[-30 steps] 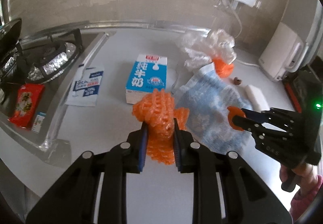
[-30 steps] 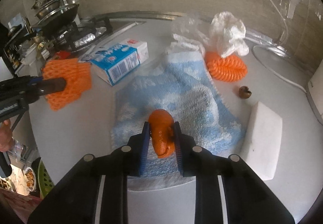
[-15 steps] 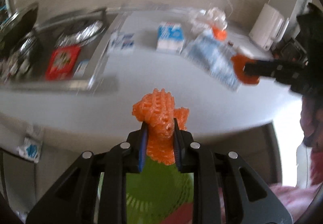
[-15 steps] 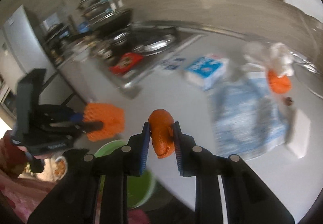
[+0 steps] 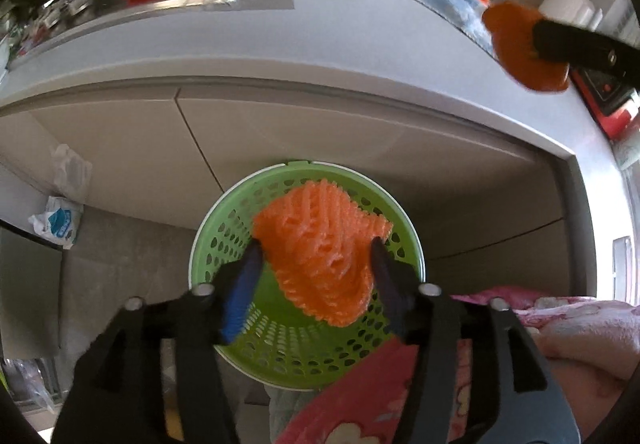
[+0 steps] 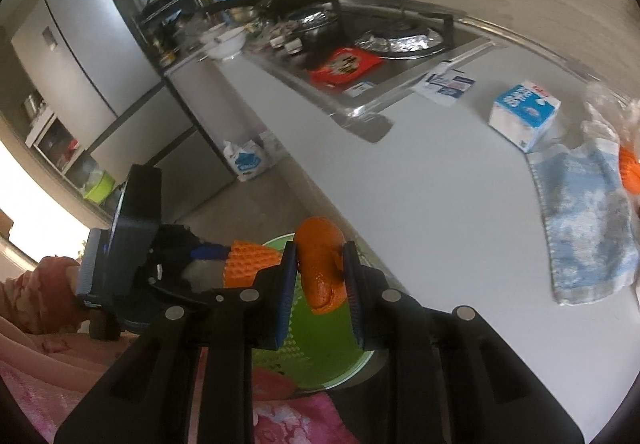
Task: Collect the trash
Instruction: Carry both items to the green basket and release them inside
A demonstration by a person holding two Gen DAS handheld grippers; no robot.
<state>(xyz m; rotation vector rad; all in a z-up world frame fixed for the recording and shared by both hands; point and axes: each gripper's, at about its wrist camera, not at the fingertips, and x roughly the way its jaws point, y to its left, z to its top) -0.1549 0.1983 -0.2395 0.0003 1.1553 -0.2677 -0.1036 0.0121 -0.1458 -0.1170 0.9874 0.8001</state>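
Note:
An orange foam net [image 5: 316, 272] hangs between the fingers of my left gripper [image 5: 315, 246], right above a green perforated basket [image 5: 280, 340] on the floor by the cabinet. The jaws are opening and the net has spread out loosely between them. My right gripper [image 6: 320, 256] is shut on a piece of orange peel [image 6: 320, 272], held at the counter edge over the same basket [image 6: 312, 348]. In the left wrist view the peel [image 5: 516, 40] shows at the upper right. The right wrist view shows the net [image 6: 248, 260] just left of the peel.
On the grey counter [image 6: 420, 204] lie a blue milk carton [image 6: 524, 112], a blue towel [image 6: 584, 220], another orange net [image 6: 630, 168], a white-blue packet [image 6: 448, 82] and a red packet [image 6: 344, 64] by the stove. A white bag [image 6: 246, 160] sits on the floor. Pink clothing lies below.
Both grippers have swung from over the counter to past its edge, above the green basket. The left jaws have spread apart and the net has widened between them. The right still grips the peel.

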